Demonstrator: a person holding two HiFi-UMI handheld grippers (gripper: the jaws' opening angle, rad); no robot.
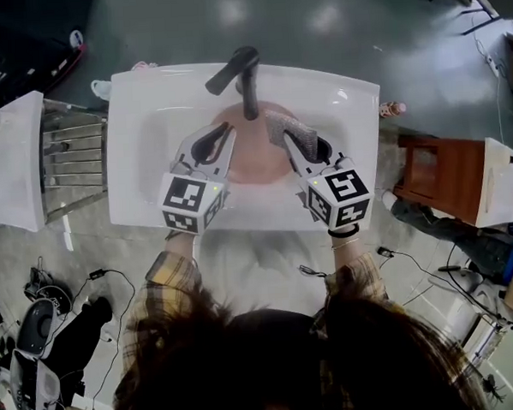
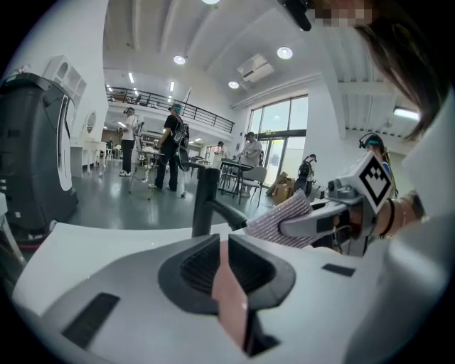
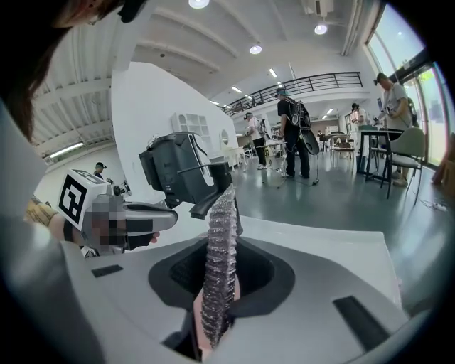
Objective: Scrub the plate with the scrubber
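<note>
Plate (image 1: 254, 153): pink, and it sits in the sink (image 1: 138, 163) just on the near side of the faucet (image 1: 246, 85), with a gripper at each side. The left gripper (image 1: 223, 137) comes in left of the faucet, and its jaws are pressed onto the plate's rim. In the left gripper view the plate (image 2: 231, 298) shows edge-on as a thin pink strip pinched between the ribbed pads of the left gripper (image 2: 222, 245).

The right gripper (image 1: 292, 138) comes in right of the faucet. It is clamped on the scrubber (image 1: 282, 121), a grey mesh pad that lies over the plate's right part in the head view. In the right gripper view the scrubber (image 3: 219, 263) stands upright in the closed right gripper (image 3: 217, 274) and reaches past the jaw tips toward the faucet (image 3: 202, 205). From the left gripper's side, the scrubber (image 2: 281, 217) juts out of the right gripper (image 2: 313, 222) just right of the faucet (image 2: 206, 202).

Whether the scrubber touches the plate cannot be told. The gripper bodies cover both sides of the plate in the head view, and the faucet spout crosses its far rim. A pink patch low behind the scrubber in the right gripper view may be plate or backing; which one is unclear. The person's hair cuts off the bottom of the head view. Beyond the faucet, an open hall with people standing at tables is too small to read.
</note>
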